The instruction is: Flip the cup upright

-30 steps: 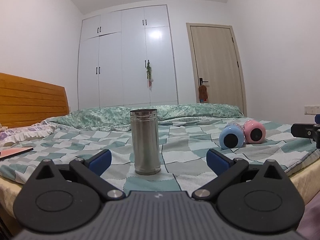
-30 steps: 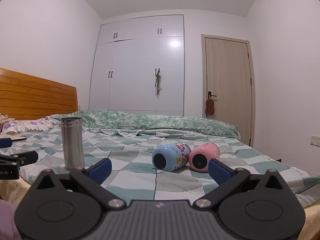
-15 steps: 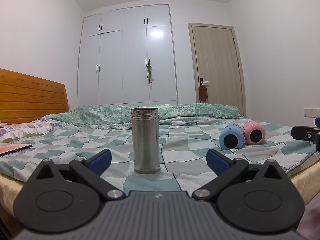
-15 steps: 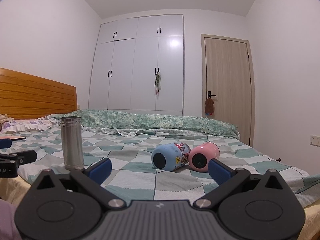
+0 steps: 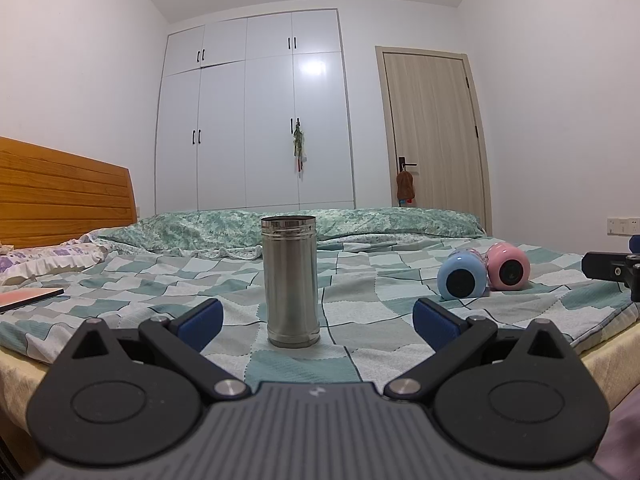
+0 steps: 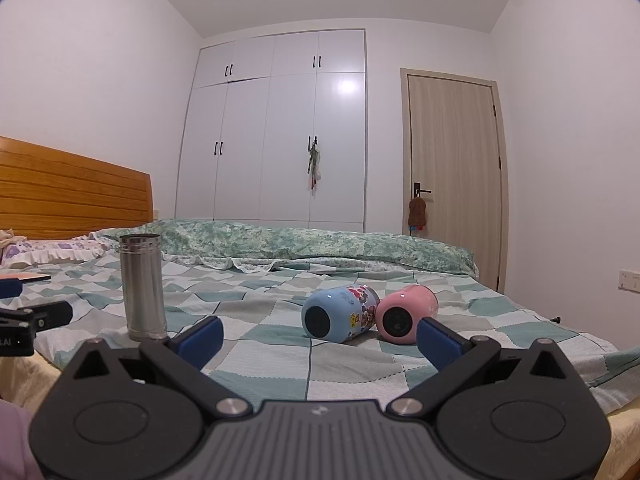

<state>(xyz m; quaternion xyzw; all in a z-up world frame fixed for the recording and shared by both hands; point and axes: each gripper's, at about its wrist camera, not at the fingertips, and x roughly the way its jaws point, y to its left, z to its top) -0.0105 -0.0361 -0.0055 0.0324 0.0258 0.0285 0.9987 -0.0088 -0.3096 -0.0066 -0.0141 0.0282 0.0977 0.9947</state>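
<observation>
A steel cup stands upright on the checked bedspread, straight ahead of my open, empty left gripper. It also shows at the left in the right wrist view. A blue cup and a pink cup lie on their sides, touching, bases toward me, just beyond my open, empty right gripper. Both lying cups show at the right in the left wrist view, blue and pink.
The bed has a wooden headboard at the left, a rolled green quilt at the back and a book at the left edge. A white wardrobe and a door stand behind.
The left wrist view has levelled and drifted slightly; the steel cup stays centred. The right gripper has barely moved. No cup has moved.
</observation>
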